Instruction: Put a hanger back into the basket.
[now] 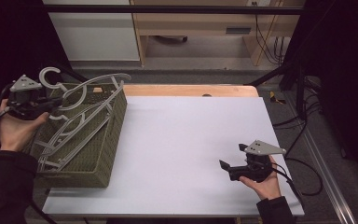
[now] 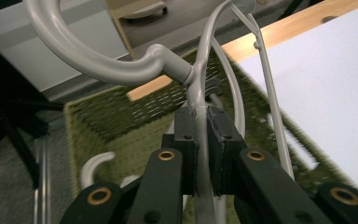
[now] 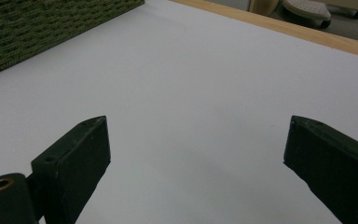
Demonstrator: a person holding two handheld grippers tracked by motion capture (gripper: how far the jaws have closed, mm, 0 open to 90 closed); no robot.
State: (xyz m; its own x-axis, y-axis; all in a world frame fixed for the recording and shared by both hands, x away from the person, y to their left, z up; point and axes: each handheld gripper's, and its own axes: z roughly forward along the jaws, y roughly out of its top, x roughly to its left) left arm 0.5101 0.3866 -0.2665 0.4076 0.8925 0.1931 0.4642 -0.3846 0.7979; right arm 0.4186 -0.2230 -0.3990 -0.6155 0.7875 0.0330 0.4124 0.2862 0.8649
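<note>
Left gripper (image 1: 51, 106): fingers clamped on the neck of a grey hanger (image 2: 200, 116), lifted above the green basket (image 1: 100, 154) at the worktop's (image 1: 191, 140) left edge. More hangers remain inside. Right gripper (image 1: 224, 167): fingers wide apart, empty, near the front right corner. Removal under way; nothing yet placed.

The hanger (image 2: 121, 65) pinched in my left gripper (image 2: 200, 140) looks like smooth grey plastic with a soft sheen. Just below it, the basket (image 1: 109, 140) is coarse, matt, olive-green weave. Beside the basket, the table (image 1: 191, 140) carries a flat, matt, pale sheet, with bare light wood along its far edge. My right gripper (image 3: 196, 158) has matt black pads, faintly grainy.
</note>
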